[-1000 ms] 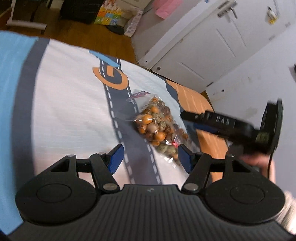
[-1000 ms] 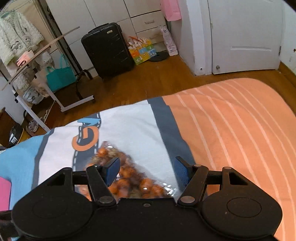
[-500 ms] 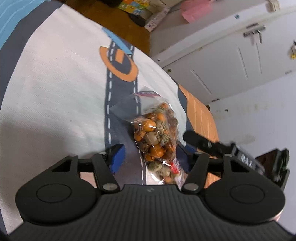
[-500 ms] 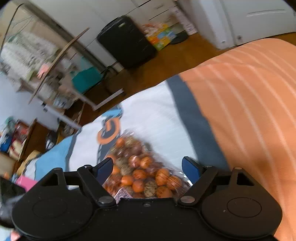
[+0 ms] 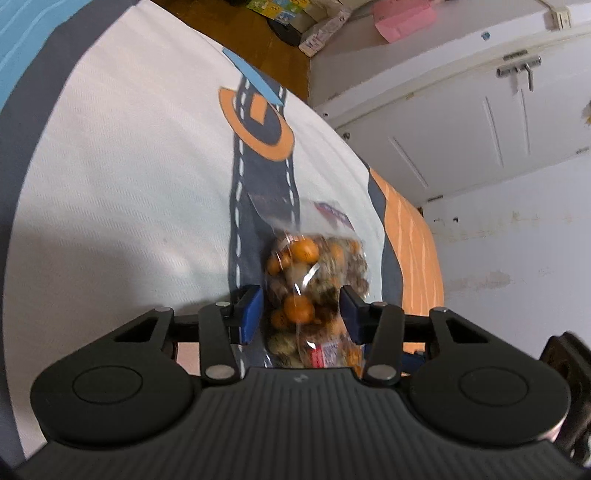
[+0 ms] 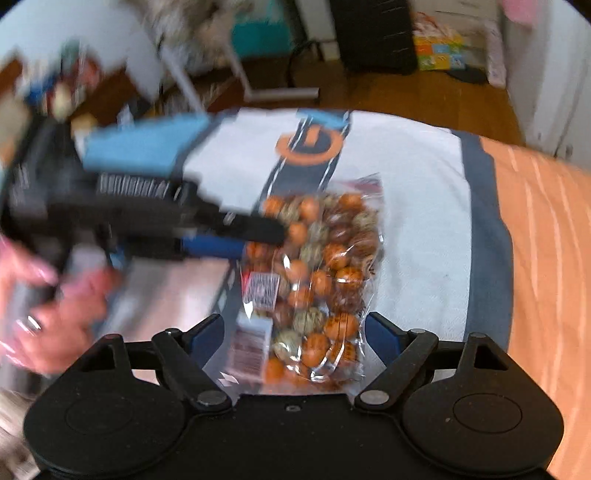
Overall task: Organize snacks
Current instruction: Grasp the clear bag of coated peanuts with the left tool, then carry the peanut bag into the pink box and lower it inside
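Two grippers worked one clear bag of snacks (image 5: 314, 288) lying on the printed bedspread (image 5: 122, 177). Nearest, the left gripper (image 5: 301, 308) had just been closing, its blue pads (image 5: 249, 308) narrow around the bag's lower part and seemingly pressing the plastic; a firm, centred squeeze below the loose top would likely keep it from slipping. The right gripper (image 6: 291, 328) had been opening, jaws wide on either side of the bag without touching it. Beyond lay wooden floor (image 6: 436, 96), a dark suitcase (image 6: 373, 33) and white cupboard doors (image 5: 480, 129); nothing blocked a lift.
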